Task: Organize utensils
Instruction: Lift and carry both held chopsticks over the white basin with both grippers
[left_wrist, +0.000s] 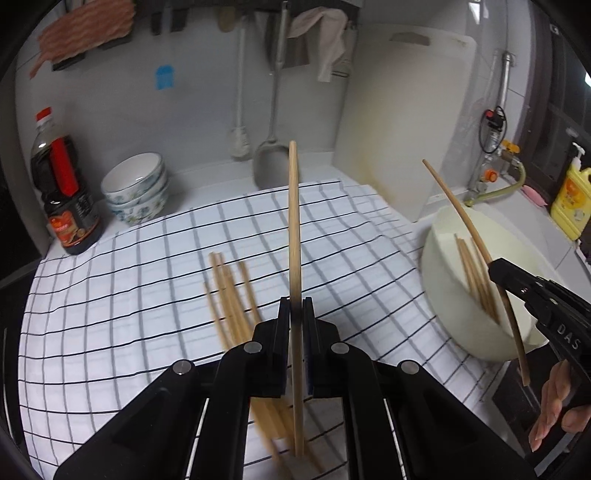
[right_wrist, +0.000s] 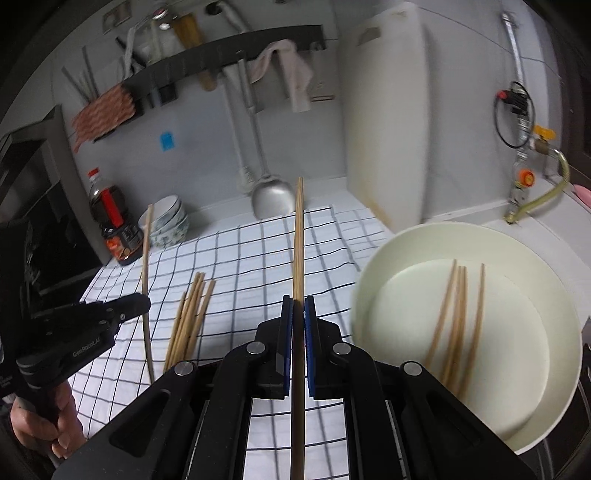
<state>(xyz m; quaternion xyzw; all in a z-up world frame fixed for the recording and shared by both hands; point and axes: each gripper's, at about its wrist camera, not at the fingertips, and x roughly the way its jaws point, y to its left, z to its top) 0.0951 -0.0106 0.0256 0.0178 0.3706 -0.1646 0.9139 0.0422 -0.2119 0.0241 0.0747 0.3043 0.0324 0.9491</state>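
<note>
Now the cream bowl (right_wrist: 480, 236) is holding several chopsticks (right_wrist: 456, 321), leaning inside. More loose chopsticks (right_wrist: 190, 317) are lying on the checked cloth (right_wrist: 251, 258). My left gripper (left_wrist: 295, 306) is pinching one chopstick (left_wrist: 294, 221) upright over the cloth; my right gripper (right_wrist: 298, 306) is clamping another chopstick (right_wrist: 299, 240), just beside the bowl.

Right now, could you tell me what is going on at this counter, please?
A person is sorting chopsticks with a claw in each hand. The left claw is shut on one chopstick, and the right claw is shut on another chopstick. A loose bunch of chopsticks lies on the checked cloth, and several chopsticks already lie in the white bowl to the right.
</note>
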